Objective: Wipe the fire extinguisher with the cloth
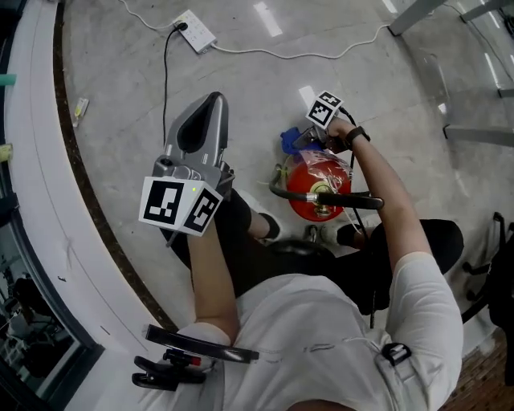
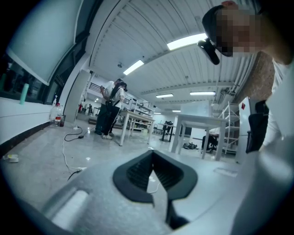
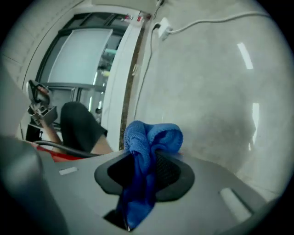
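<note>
A red fire extinguisher (image 1: 309,181) stands on the floor between the person's feet, with a black hose (image 1: 325,199) across its top. My right gripper (image 1: 301,138) is just beyond it, at its far upper side, shut on a bunched blue cloth (image 1: 287,141). In the right gripper view the cloth (image 3: 154,135) hangs between the jaws of the right gripper (image 3: 144,151). A red strip of the extinguisher (image 3: 59,156) shows low at the left. My left gripper (image 1: 210,100) is held up to the left, away from the extinguisher. In its own view the left gripper (image 2: 152,156) is shut and holds nothing.
A white power strip (image 1: 195,32) and its cable lie on the floor at the back. Metal table legs (image 1: 418,16) stand at the top right. A curved white ledge (image 1: 40,201) runs along the left. A person (image 2: 110,108) stands by distant tables.
</note>
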### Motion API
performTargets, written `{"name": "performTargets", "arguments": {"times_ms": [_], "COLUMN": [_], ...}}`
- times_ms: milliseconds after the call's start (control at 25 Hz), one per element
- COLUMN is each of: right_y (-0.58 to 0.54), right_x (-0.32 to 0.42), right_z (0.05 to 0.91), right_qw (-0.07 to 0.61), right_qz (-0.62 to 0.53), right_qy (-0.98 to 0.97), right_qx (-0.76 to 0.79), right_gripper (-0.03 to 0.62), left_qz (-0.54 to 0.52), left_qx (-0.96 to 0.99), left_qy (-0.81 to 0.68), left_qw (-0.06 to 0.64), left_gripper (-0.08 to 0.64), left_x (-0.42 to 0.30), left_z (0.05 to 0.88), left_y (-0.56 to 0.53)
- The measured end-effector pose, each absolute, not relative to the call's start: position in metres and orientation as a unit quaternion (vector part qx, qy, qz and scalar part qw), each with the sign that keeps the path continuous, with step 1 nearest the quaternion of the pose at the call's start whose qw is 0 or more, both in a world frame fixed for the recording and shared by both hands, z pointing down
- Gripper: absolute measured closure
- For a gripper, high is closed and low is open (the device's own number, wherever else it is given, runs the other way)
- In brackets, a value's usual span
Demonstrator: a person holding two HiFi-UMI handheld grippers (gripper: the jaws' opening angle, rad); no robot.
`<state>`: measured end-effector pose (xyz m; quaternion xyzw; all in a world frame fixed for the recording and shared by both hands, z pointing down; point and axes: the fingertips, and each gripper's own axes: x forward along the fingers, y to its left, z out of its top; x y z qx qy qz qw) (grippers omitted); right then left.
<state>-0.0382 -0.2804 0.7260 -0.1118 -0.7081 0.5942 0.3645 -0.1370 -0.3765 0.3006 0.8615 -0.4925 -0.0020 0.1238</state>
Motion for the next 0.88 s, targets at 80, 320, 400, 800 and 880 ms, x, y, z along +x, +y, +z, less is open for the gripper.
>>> {"name": "performTargets", "arguments": {"times_ms": [80,320,400,800,880], "right_y": [-0.283,-0.280,-0.281,-0.264,-0.236], "right_x": [-0.041,-0.042,-0.044,-0.088,-0.086], "right_z": [0.771,0.832,0.819,0.442,0.408], "right_qw": [0.346,0.438,0.464,0.301,0.321], "right_qz": [0.609,0.521,0.485,0.447,0.420], "right_qy": [-0.712,-0.732,-0.740,-0.741,-0.705], "right_qx": [-0.050,-0.004,-0.039,-0.400,-0.472], "right_gripper": [0.472,0.475,0.474,0.474,0.474], "left_qz": [0.000,0.001,-0.001,-0.031,-0.036], "left_qx": [0.860,0.852,0.849,0.834,0.829], "left_qy": [-0.495,-0.506,-0.510,-0.538,-0.547], "left_qw": [0.128,0.136,0.137,0.115,0.112], "left_gripper": [0.561,0.561,0.561,0.561,0.561], "left_x": [-0.142,-0.155,-0.157,-0.197,-0.205], "left_z": [0.305,0.315,0.317,0.288,0.285], "left_y": [-0.375,-0.375,-0.375,-0.379,-0.378]}}
